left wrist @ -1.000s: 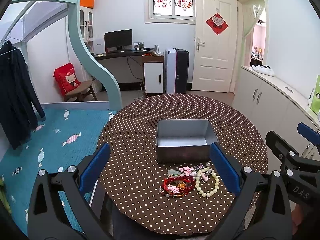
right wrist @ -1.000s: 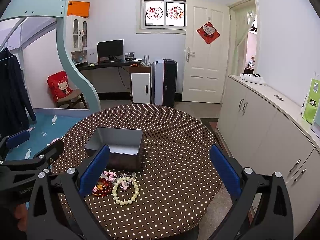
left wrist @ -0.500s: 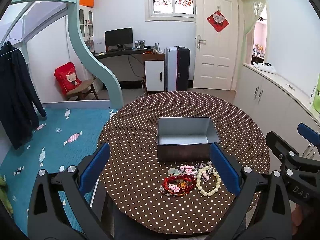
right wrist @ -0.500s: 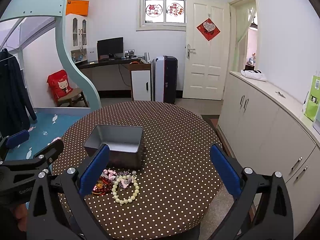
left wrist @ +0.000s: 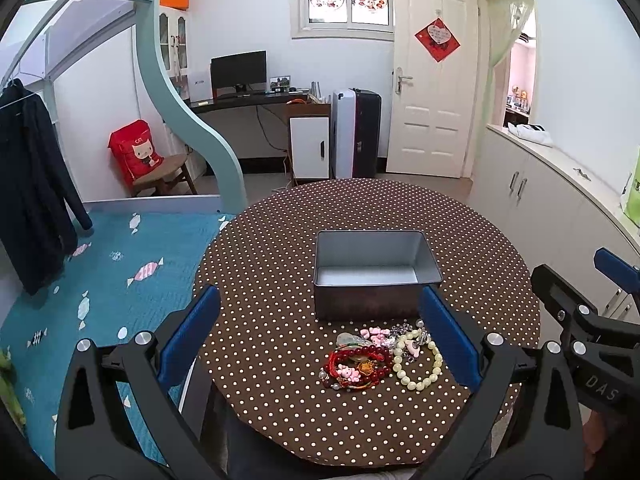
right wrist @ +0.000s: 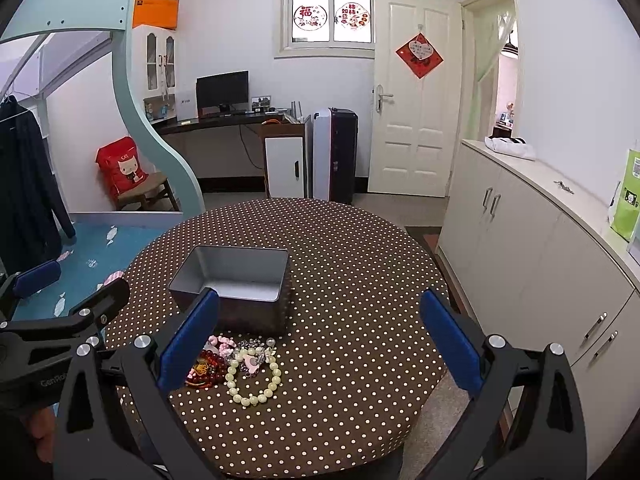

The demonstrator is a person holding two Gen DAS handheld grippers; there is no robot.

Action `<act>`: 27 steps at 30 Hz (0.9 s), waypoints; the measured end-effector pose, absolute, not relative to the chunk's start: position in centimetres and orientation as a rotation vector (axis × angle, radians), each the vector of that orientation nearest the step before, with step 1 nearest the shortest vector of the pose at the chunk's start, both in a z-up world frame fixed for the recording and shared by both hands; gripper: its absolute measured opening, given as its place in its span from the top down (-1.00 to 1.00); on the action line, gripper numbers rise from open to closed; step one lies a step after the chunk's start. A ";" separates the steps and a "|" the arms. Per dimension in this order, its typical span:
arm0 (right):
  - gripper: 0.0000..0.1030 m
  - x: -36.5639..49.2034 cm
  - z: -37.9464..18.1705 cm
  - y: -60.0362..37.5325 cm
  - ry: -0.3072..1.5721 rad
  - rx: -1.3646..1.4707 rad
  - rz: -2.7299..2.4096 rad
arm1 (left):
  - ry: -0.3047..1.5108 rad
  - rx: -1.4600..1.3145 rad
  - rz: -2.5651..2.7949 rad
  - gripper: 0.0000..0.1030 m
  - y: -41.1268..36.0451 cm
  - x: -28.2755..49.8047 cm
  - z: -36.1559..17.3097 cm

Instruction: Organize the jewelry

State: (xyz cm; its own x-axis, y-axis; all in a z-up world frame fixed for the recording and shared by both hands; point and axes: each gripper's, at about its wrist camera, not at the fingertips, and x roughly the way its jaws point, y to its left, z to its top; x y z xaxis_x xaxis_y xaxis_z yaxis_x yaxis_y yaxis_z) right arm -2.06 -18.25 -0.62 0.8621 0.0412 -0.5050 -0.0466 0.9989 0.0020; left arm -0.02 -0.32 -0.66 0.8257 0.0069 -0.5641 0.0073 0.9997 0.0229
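Nearest: left gripper (left wrist: 320, 340), fingers spread wide, nothing between the blue pads, held above the near edge of the table (left wrist: 280, 420). Same for the right gripper (right wrist: 320, 340): splayed apart, empty, raised over the table's near right side.

Just past the grippers, on the dotted cloth: a tangled pile of jewelry (left wrist: 378, 358). In it, a red bead bracelet (left wrist: 352, 364) with a small pink charm on the left, a pale bead bracelet (left wrist: 420, 364) on the right, pink bits and clear beads toward the back. Strands overlapping, touching one another; pale bracelet the least buried, lying mostly clear on the right edge of the heap.

Directly behind the pile, near but apart from it: an open metal tin (left wrist: 376, 276), bare inside, no jewelry in it yet.

Beyond the table: desk with a monitor, suitcase, white door, cabinets along the right wall.

Judged step: the very start, nothing sorted, neither gripper committed to a piece. Next move likely a descent onto one strand, best the pale bracelet, closing across its beads, lifting slowly to shake off snagged neighbours, then carrying it over the tin's near wall. Risk: dragging the whole tangle along.
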 end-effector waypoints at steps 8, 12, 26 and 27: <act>-0.86 -1.8 -0.8 -18.4 0.542 -0.004 0.052 | 0.607 0.027 0.003 -0.91 -0.4 0.0 -0.9; -0.86 -1.5 -0.9 -18.6 0.553 0.005 0.052 | 0.614 0.028 0.001 -0.91 -0.5 0.2 -1.0; -0.86 0.1 -3.2 -19.0 0.627 0.029 0.058 | 0.712 0.009 -0.009 -0.91 0.7 1.9 -3.4; -0.86 0.5 -3.8 -19.0 0.640 0.021 0.049 | 0.727 0.005 -0.010 -0.91 0.8 2.1 -3.8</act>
State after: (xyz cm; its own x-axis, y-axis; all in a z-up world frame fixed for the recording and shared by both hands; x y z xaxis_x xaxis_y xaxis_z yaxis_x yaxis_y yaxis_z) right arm 0.49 -18.97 -3.81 0.8008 0.0518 -0.5967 -0.0390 0.9987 0.0343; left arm 2.09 0.82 -3.76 0.7469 -0.0076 -0.6649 0.0110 0.9999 0.0009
